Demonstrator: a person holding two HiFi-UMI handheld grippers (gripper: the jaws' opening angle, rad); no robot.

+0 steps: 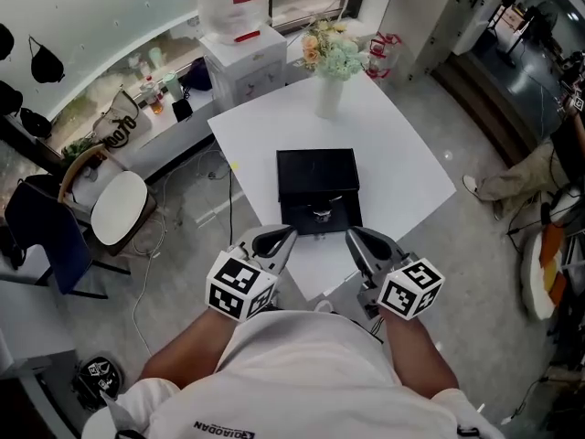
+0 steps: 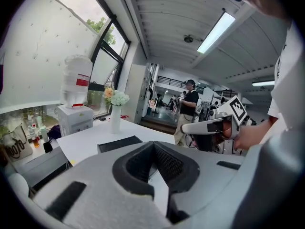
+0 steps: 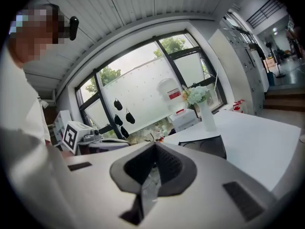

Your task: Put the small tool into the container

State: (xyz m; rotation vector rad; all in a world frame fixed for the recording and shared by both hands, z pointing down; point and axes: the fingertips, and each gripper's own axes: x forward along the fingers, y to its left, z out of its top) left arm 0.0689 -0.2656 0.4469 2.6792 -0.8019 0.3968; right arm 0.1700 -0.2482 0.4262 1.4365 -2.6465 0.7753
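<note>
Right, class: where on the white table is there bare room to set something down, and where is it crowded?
Bare: the wide stretch of white table right of the black container, the narrower strip on its left, and the gap between it and the vase. Crowded: the near corner, where the left tool and right tool flank the container's front.

Bright workshop corner, grey floor (image 1: 187, 286).
White table (image 1: 407, 167) stands near a big window (image 3: 143, 78); a chair (image 1: 119, 208) off its left edge, strip light (image 2: 217, 30) overhead.
</note>
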